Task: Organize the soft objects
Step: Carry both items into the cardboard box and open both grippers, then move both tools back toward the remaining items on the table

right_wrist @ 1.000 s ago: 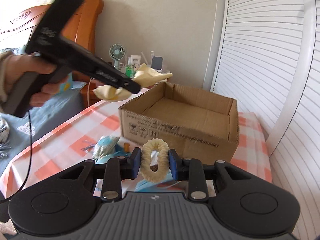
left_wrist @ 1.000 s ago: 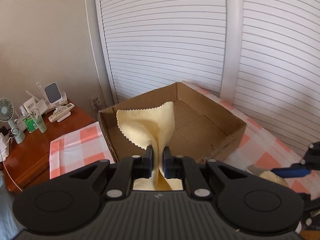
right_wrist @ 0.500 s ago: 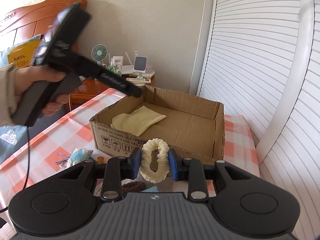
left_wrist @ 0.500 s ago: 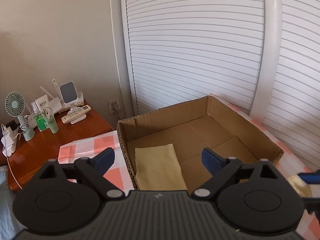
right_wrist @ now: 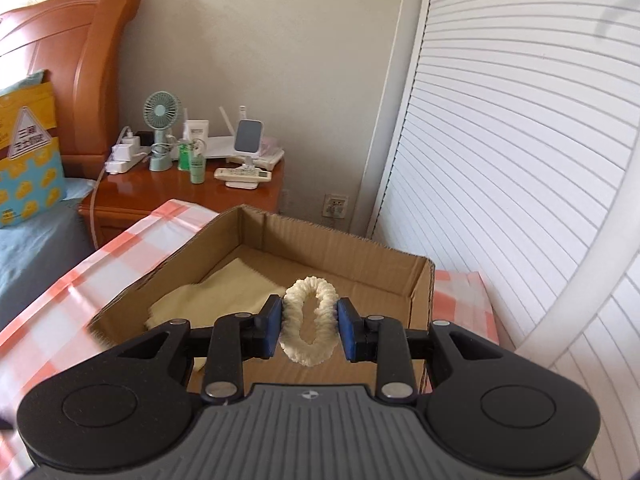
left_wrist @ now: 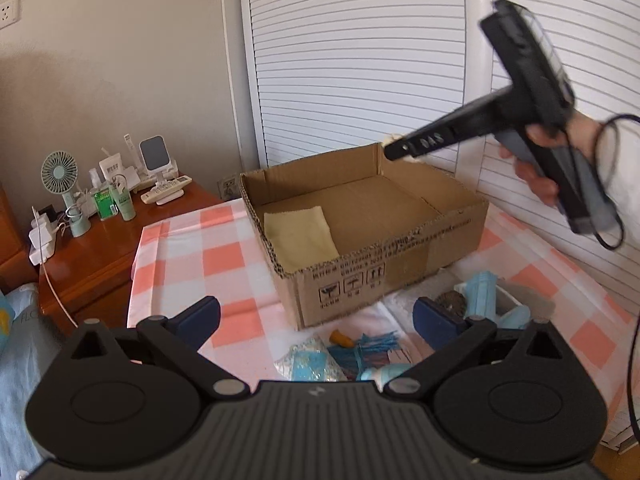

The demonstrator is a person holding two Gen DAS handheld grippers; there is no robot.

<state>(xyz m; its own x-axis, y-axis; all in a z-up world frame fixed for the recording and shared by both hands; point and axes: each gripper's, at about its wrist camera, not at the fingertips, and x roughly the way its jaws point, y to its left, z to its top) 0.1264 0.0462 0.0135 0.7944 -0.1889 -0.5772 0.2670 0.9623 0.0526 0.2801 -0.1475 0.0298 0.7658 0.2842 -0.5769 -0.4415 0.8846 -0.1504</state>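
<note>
1. Since a second ago the left gripper (left_wrist: 316, 316) has let go of the yellow cloth (left_wrist: 300, 236) and pulled back; its jaws have just been opening and now stand wide with nothing between them.
2. The cloth lies flat in the box (left_wrist: 384, 272), at its left side.
3. The right gripper (right_wrist: 308, 326) has come forward over the box and pinches the scrunchie (right_wrist: 308, 320), ring upright, long axis along the fingers.
4. Bare box floor lies right of the cloth, below the scrunchie; the right hand is likely nearer.

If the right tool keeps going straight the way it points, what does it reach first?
Probably the floor of the cardboard box, just right of the yellow cloth. The right tool, gripping the cream scrunchie, angles down into it; depth is uncertain.
</note>
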